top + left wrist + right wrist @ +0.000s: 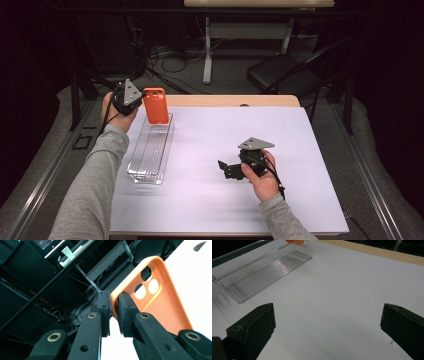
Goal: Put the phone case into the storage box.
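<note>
Black jaws of the left gripper [113, 312] are clamped on the edge of an orange phone case [160, 297], held upright over the clear tray's [150, 150] far end; release seemingly remains. Right gripper [225, 169] jaws are spread wide, empty, above the table [210, 200].

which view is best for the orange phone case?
Left gripper view: the orange phone case sits close up, inner side and camera cutouts clear, its edge pinched in the left claw. High view shows it small, upright at the far end of the clear tray. Right gripper view catches just an orange sliver at the top edge.
</note>
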Tool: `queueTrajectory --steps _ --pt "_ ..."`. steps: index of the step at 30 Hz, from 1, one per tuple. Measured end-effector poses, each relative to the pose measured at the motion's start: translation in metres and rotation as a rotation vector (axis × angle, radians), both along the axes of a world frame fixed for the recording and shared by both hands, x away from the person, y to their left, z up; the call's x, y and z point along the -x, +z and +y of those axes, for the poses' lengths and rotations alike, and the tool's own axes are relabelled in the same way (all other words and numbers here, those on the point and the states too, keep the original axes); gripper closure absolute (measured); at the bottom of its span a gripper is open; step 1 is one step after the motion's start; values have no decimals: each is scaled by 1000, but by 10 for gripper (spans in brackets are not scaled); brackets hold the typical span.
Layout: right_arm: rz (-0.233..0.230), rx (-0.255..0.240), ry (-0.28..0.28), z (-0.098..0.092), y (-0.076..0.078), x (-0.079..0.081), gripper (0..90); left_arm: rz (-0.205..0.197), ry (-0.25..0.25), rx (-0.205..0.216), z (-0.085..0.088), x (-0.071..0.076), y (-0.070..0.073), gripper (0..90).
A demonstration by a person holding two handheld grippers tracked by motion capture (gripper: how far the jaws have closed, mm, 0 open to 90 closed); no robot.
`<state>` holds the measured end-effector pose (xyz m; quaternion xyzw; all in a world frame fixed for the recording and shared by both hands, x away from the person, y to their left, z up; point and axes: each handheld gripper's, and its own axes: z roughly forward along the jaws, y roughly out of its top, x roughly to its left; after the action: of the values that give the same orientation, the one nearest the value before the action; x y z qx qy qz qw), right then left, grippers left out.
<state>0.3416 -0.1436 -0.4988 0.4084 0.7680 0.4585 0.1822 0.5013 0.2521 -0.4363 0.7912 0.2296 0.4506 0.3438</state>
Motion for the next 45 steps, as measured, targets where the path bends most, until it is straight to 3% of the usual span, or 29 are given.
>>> queueTrajectory --steps 18,45 --pt "7 0 -3 -1 -1 0 0 -14 -24 -40 -5 -6 -17 816" --pt "12 4 -4 -1 -3 0 0 -24 -38 -67 -14 -10 -27 816"
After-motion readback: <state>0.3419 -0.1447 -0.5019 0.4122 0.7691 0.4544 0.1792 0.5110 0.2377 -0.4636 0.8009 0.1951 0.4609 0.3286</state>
